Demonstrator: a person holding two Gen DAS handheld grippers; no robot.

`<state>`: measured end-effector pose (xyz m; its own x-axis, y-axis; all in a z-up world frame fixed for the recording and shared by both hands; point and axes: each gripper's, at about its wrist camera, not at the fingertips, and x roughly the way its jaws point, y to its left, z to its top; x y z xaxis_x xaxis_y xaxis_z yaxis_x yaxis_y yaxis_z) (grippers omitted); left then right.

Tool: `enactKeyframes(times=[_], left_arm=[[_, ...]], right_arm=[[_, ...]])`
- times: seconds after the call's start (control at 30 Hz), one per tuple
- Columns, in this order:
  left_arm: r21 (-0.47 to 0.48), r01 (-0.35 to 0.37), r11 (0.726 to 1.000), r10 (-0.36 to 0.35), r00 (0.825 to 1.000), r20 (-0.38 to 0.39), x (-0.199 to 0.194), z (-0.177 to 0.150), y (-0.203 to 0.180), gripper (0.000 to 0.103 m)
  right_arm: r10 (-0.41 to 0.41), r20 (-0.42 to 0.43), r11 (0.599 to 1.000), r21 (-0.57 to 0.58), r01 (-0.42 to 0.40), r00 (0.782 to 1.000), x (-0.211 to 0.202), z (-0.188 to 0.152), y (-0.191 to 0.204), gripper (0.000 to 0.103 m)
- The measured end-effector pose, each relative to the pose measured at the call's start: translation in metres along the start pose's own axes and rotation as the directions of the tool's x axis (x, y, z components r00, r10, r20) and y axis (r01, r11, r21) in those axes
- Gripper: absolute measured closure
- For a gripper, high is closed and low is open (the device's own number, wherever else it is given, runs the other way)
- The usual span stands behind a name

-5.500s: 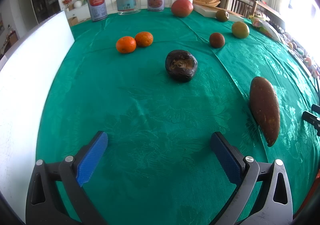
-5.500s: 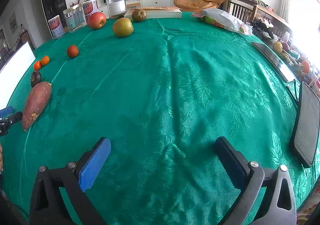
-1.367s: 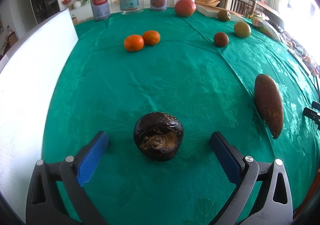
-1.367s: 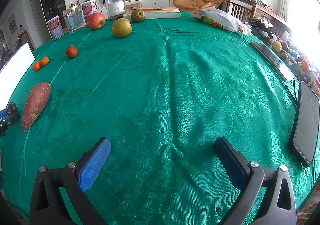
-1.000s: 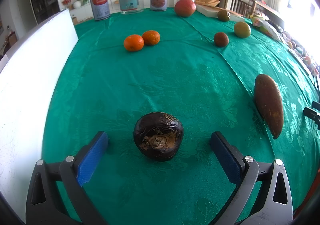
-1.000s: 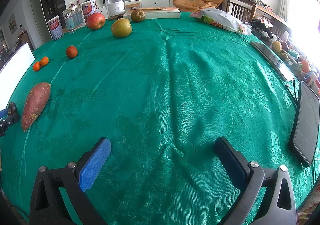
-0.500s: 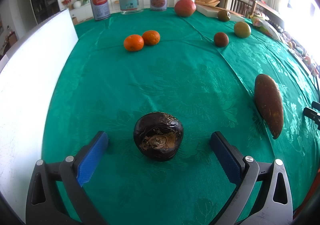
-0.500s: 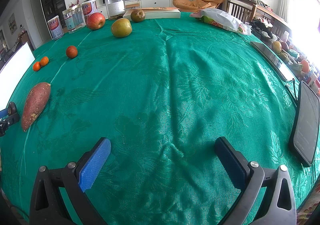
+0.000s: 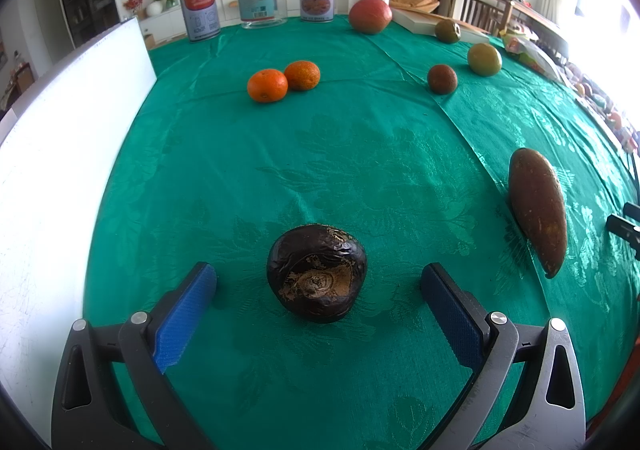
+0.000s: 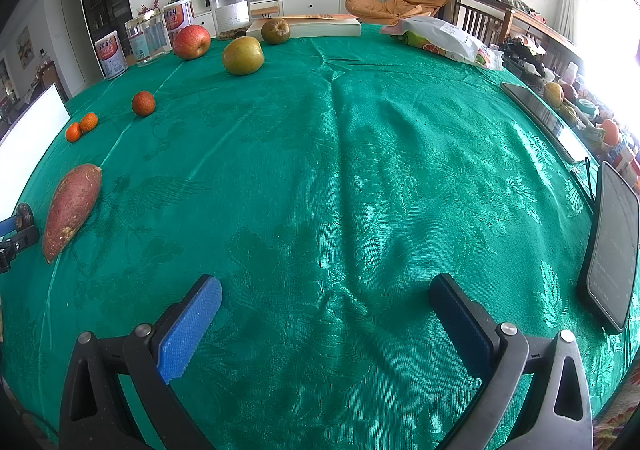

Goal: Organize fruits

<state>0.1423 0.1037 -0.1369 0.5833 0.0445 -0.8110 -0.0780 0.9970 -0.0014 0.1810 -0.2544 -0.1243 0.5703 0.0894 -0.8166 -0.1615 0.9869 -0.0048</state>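
Green tablecloth point(image 9: 360, 154), dark wrinkled fruit point(image 9: 316, 274) between left gripper point(image 9: 318, 282) jaws, gaps either side

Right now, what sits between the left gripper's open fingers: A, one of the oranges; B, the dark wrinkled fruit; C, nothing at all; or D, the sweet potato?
B: in the left wrist view the dark wrinkled fruit rests on the green tablecloth between the fingers of the open left gripper, touching neither pad, while the two oranges lie far ahead and the sweet potato lies off to the right.
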Motion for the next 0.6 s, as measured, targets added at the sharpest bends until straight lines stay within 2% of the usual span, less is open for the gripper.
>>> enactKeyframes(times=[0.33,0.43,0.5,0.6], left_arm=[[0.0,0.0,1.0,0.0,1.0,0.0,0.0,0.0,0.0,0.001],[0.0,0.0,1.0,0.0,1.0,0.0,0.0,0.0,0.0,0.001],[0.0,0.0,1.0,0.0,1.0,0.0,0.0,0.0,0.0,0.001],[0.0,0.0,1.0,0.0,1.0,0.0,0.0,0.0,0.0,0.001]], right_arm=[[-0.001,-0.003,1.0,-0.002,0.001,1.0,0.001,0.0,0.0,0.0],[0.004,-0.083,0.999,0.039,-0.001,0.997,0.003,0.015,-0.001,0.001],[0.107,-0.046,0.987,0.129,-0.1,0.993,-0.008,0.04,0.003,0.004],[0.201,-0.023,0.973,0.121,-0.197,0.979,-0.012,0.088,0.041,0.004]])
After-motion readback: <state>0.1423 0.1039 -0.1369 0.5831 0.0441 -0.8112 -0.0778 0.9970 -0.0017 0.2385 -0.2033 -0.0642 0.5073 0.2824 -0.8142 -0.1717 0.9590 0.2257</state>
